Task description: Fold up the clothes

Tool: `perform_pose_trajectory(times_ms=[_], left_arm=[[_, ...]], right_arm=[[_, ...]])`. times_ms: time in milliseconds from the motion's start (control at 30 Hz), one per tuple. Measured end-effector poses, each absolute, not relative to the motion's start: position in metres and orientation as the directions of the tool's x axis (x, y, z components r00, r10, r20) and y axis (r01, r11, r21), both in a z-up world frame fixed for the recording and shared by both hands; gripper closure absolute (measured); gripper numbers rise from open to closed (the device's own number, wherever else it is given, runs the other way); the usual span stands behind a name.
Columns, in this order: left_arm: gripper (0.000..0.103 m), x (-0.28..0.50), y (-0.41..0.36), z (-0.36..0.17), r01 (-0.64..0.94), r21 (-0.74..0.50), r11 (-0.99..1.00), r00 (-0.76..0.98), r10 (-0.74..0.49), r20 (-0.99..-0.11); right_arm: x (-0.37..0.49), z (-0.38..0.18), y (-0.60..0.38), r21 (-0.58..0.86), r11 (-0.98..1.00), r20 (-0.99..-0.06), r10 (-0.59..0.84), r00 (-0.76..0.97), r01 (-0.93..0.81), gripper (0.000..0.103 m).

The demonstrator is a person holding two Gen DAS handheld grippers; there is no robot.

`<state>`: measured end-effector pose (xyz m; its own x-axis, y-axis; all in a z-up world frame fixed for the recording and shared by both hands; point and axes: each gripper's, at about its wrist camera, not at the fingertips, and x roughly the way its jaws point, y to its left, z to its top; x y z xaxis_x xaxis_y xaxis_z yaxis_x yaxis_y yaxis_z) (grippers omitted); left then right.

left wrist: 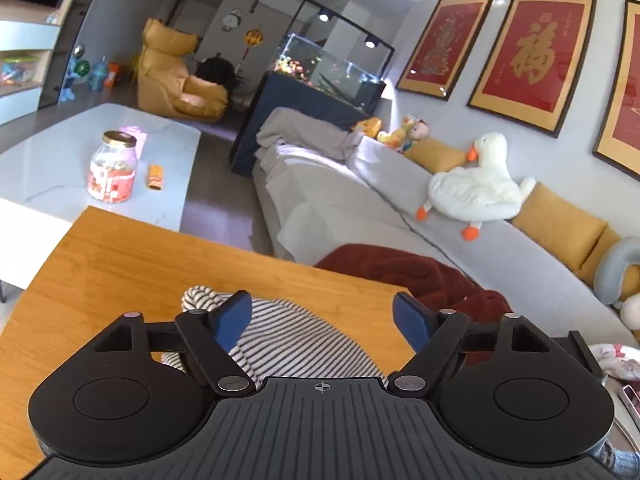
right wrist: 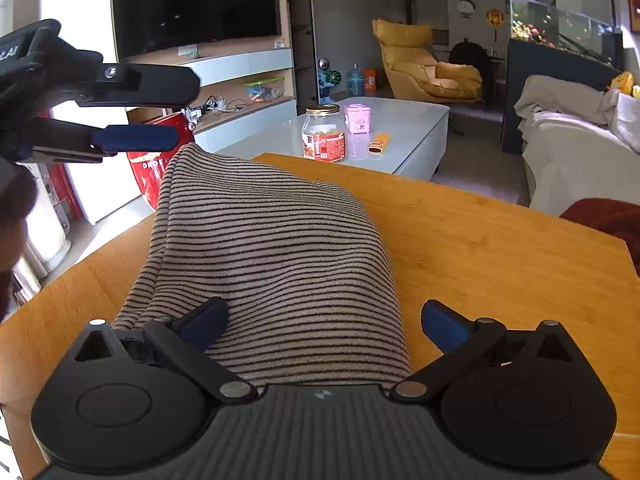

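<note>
A beige garment with thin dark stripes [right wrist: 272, 248] lies in a folded bundle on the wooden table [right wrist: 500, 248]. My right gripper [right wrist: 324, 314] stands wide open over its near end, one blue pad above the cloth and the other above bare wood, neither pressing. My left gripper [right wrist: 184, 108] comes in from the upper left, open, and its lower blue pad hovers just above the garment's far corner. In the left wrist view the left gripper [left wrist: 320, 312] is open with nothing between its pads, and the striped garment [left wrist: 288, 344] lies below it.
A white coffee table [right wrist: 412, 120] beyond holds a glass jar [right wrist: 324, 134], a pink tin [right wrist: 358, 118] and an orange pack. A grey sofa [left wrist: 500, 248] with a goose plush [left wrist: 476, 188] runs along the right. A dark red blanket [left wrist: 420, 272] lies by the table's far edge.
</note>
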<state>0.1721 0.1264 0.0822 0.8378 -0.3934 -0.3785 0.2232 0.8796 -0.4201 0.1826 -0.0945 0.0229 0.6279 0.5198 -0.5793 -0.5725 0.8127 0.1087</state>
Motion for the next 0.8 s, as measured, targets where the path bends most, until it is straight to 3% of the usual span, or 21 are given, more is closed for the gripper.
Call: perform_pose_trajectory(times_ms=[133, 267, 433, 533, 667, 800], left_arm=[[0.017, 0.206, 0.125, 0.039, 0.138, -0.433, 0.891, 0.775, -0.369, -0.512], [0.016, 0.206, 0.123, 0.027, 0.151, -0.401, 0.904, 0.783, -0.357, -0.510], [0.015, 0.208, 0.130, 0.026, 0.164, -0.417, 0.894, 0.771, -0.379, -0.511], [0.015, 0.209, 0.130, 0.025, 0.174, -0.414, 0.893, 0.767, -0.387, -0.513], [0.015, 0.211, 0.134, 0.022, 0.177, -0.431, 0.885, 0.762, -0.400, -0.509], [0.015, 0.215, 0.140, 0.019, 0.175, -0.463, 0.869, 0.757, -0.419, -0.501]], right_arm=[[0.181, 0.018, -0.101, 0.171, 0.821, -0.586, 0.529, 0.614, -0.545, 0.000], [0.177, 0.014, -0.102, 0.211, 0.834, -0.588, 0.525, 0.616, -0.509, 0.000], [0.192, -0.002, -0.116, 0.418, 0.799, -0.596, 0.601, 0.533, -0.433, 0.000], [0.192, 0.003, -0.117, 0.391, 0.791, -0.598, 0.606, 0.524, -0.469, 0.000], [0.161, 0.027, -0.107, 0.192, 0.799, -0.489, 0.581, 0.650, -0.570, 0.000], [0.136, 0.038, -0.085, 0.055, 0.763, -0.451, 0.594, 0.666, -0.644, 0.000]])
